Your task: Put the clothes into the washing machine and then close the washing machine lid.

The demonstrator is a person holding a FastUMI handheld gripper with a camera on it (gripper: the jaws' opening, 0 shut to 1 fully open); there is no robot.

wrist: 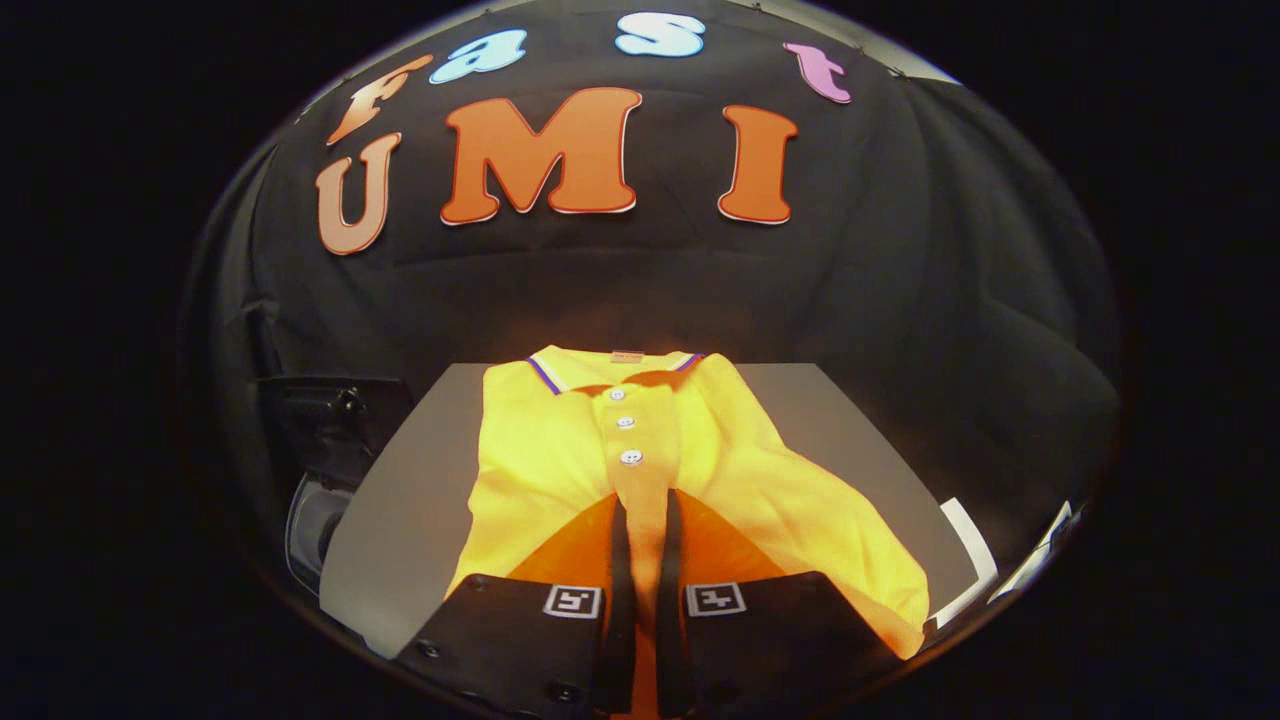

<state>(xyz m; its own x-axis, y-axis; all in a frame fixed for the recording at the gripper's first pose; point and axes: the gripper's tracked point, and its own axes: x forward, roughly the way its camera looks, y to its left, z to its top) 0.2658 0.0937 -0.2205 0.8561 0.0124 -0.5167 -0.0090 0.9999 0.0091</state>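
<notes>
With the grey table [400, 520] bearing the load, the yellow polo shirt [560, 450] lies spread on it, collar away from the gripper [645, 520]. The washing machine [320, 470], lid apparently up, stands dark just beside the table's left edge. Fingers are drawn close together, pinching a fold of the shirt's buttoned placket [628, 430] between them; both appear to press on the cloth. Judged step: pick-up of the garment. Next move calls for lifting the cloth clear, then carrying it left over the drum opening.
</notes>
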